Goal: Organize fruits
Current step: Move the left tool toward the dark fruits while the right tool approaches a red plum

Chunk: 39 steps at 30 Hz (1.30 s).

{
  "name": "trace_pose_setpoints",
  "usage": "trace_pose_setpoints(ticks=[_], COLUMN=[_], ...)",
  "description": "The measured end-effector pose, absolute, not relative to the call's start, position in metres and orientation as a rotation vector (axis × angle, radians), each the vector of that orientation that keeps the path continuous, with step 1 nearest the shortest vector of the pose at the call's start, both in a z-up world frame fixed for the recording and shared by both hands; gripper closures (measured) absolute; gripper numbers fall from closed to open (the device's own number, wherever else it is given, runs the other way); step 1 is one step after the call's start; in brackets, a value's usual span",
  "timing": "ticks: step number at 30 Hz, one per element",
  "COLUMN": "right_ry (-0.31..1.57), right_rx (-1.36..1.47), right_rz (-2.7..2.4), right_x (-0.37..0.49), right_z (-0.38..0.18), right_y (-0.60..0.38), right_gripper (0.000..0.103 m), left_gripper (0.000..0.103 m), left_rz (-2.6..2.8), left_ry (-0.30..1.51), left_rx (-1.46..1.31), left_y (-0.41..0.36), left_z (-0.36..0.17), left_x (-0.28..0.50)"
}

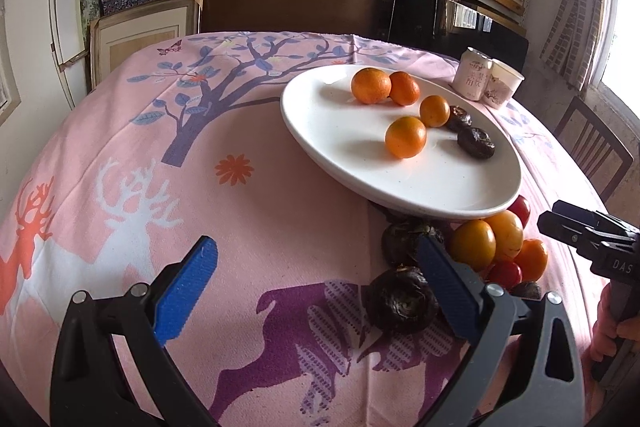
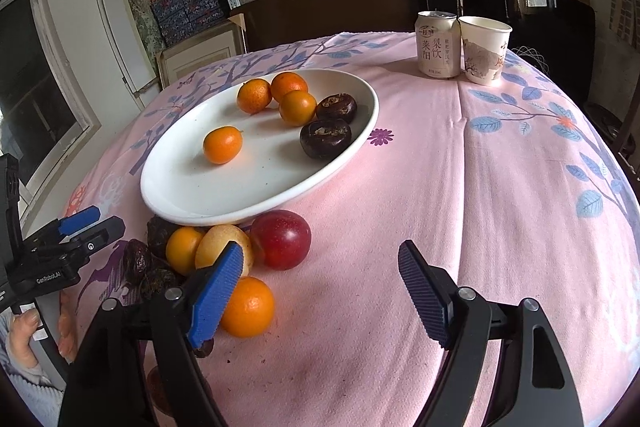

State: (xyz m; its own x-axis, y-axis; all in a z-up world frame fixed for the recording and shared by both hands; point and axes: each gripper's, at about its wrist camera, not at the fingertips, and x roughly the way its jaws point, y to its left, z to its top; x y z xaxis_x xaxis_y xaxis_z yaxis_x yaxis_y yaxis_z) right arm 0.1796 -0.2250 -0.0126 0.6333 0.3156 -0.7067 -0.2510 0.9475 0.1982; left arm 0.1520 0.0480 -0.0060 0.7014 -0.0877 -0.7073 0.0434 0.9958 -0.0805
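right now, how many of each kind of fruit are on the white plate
on the white plate:
small orange fruits: 4
dark brown water chestnuts: 2
total: 6

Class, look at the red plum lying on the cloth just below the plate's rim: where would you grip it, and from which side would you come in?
Grip the red plum across its round middle, coming from above and from its bare right side. The plate rim crowds its far edge and a yellow fruit touches its left, so one finger must slip between them. The right gripper stands open nearby.
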Motion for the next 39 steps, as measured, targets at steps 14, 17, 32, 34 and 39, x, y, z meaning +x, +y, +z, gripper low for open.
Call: trace_pose_setpoints(ticks=[14, 17, 32, 34, 39], right_ry=[0.866, 0.862, 0.883, 0.879, 0.889], right_rx=[0.087, 0.076, 0.047, 0.059, 0.063], right_rz=[0.294, 0.291, 0.301, 0.310, 0.329], right_x=[0.198, 0.197, 0.202, 0.204, 0.209], right_z=[-0.024, -0.023, -0.028, -0.028, -0.030], right_y=[-0.222, -0.224, -0.220, -0.218, -0.212], right_gripper=[0.022, 0.022, 0.050, 0.054, 0.064], left_gripper=[0.005, 0.005, 0.005, 0.005, 0.005], left_rz=[-0.101, -0.103, -0.104, -0.122, -0.158], left_ry=[0.819, 0.823, 0.831, 0.835, 0.856], left_rx=[0.091, 0.078, 0.113, 0.113, 0.083], left_y=[0.020, 0.022, 0.019, 0.018, 0.019], left_z=[-0.012, -0.013, -0.014, -0.015, -0.019], left_x=[0.151, 0.152, 0.134, 0.133, 0.135])
